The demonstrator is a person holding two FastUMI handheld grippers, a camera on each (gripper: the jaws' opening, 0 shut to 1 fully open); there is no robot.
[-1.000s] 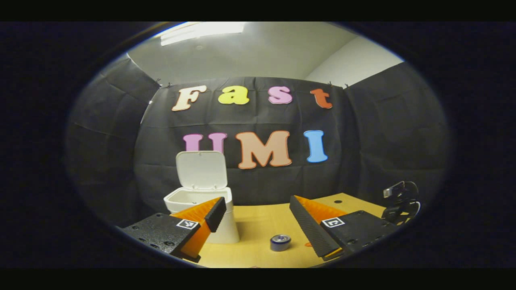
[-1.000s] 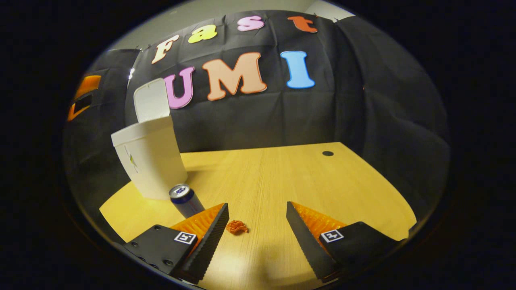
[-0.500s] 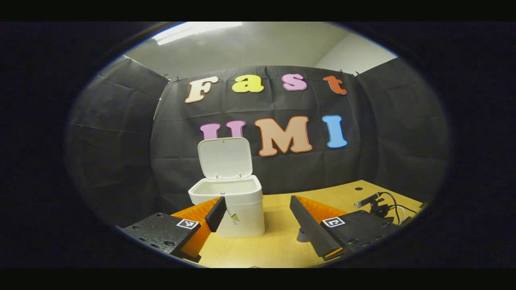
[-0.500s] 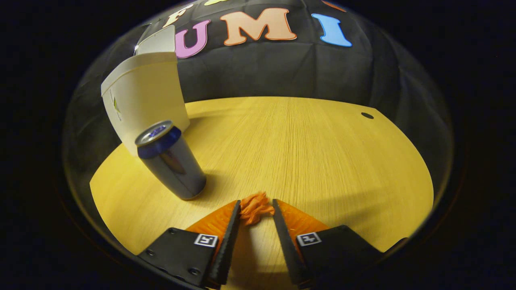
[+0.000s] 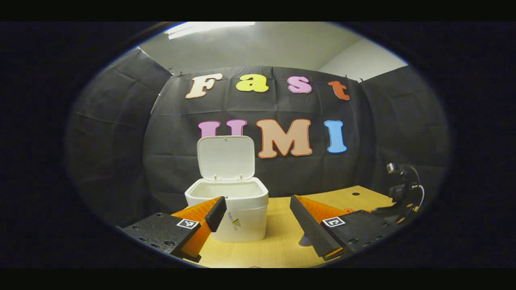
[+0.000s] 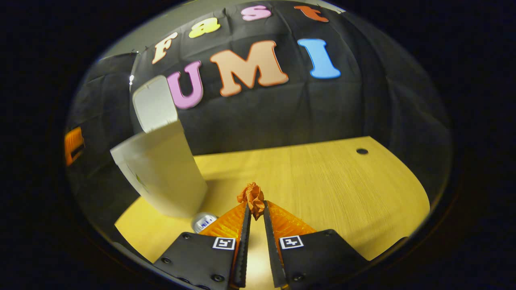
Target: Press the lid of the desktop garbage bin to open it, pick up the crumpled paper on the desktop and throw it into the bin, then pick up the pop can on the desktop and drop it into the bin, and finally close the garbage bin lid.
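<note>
A pale wooden desk (image 6: 322, 181) is filling the lower part of both views, its grain running away toward a black cloth wall (image 5: 121, 133) that is closing the booth on three sides; a small dark round hole (image 6: 362, 151) is sitting near the desk's far right corner. Above the cloth, a pale ceiling with a strip light (image 5: 209, 27) is showing in the left gripper view.

In the left gripper view, the left gripper (image 5: 258, 205) is hanging with its fingers spread wide apart and nothing between them. Just beyond its left finger the white bin (image 5: 242, 217) is standing upright on the desk, its lid (image 5: 225, 158) swung up and standing nearly vertical at the back, the white inside showing. At the far right edge the other gripper (image 5: 399, 189), with its cable, is hovering above the desk.

In the right gripper view, the bin (image 6: 165, 173) is sitting at the left, appearing to lean in the lens, lid (image 6: 154, 104) raised. Below it the top of the can (image 6: 203, 221) is peeking out beside the left finger, standing upright near the bin's base. The right gripper (image 6: 254, 207) is clamped, fingers nearly together, on the crumpled paper (image 6: 252, 196): a small orange wad, ruffled and roughly round with no clear long axis, sticking up past the fingertips, apparently lifted off the desk.
</note>
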